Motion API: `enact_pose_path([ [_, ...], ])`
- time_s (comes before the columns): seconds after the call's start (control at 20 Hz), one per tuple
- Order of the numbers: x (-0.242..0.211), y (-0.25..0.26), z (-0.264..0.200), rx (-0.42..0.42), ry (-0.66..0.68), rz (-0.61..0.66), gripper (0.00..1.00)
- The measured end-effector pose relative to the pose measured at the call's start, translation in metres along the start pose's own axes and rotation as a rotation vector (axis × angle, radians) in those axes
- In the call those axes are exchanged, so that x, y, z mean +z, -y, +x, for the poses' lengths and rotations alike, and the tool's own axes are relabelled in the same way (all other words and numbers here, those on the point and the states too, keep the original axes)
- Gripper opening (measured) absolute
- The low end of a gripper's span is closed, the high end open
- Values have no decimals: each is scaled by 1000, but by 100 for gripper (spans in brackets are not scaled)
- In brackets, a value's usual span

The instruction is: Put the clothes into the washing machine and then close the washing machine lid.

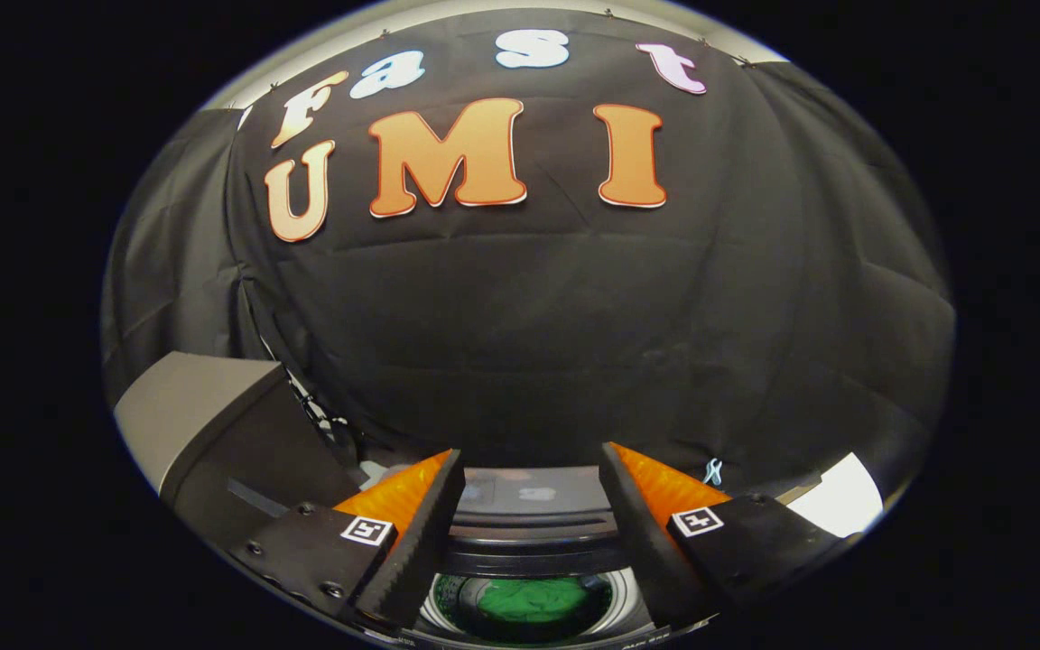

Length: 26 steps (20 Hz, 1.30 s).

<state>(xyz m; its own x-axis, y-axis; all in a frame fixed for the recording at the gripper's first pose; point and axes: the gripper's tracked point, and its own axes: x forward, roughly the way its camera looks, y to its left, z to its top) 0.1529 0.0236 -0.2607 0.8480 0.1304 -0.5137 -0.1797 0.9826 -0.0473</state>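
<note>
I'm working in a staged recording booth, not a real laundry room. Black cloth wall (529,343) hangs in folds right behind the washing machine (529,533), pinned along its top edge, pale ceiling strip above it. The machine is a top-loader, drum open, green clothes (533,600) down inside it. Raised grey lid (204,424) stands at the machine's left side. A small clip (712,470) hangs on the cloth just behind the machine's right corner. Household appliance, studio backdrop.
</note>
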Motion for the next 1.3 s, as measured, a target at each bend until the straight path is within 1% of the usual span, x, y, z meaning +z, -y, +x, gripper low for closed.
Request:
enact_pose_path([
  [0.25, -42, -12, -18, 28, -72, -9, 97],
  [0.4, -46, -19, -24, 46, -74, -6, 97],
  [0.6, -25, -23, -45, 55, -10, 8, 97],
  [0.8, 14, -28, -83, 63, 104, 27, 97],
  [0.95, 42, -24, -120, 34, 192, 29, 96],
  [1.1, 60, -20, -155, 2, 244, 65, 96],
  [1.3, 82, -11, -200, -59, 307, 59, 96],
])
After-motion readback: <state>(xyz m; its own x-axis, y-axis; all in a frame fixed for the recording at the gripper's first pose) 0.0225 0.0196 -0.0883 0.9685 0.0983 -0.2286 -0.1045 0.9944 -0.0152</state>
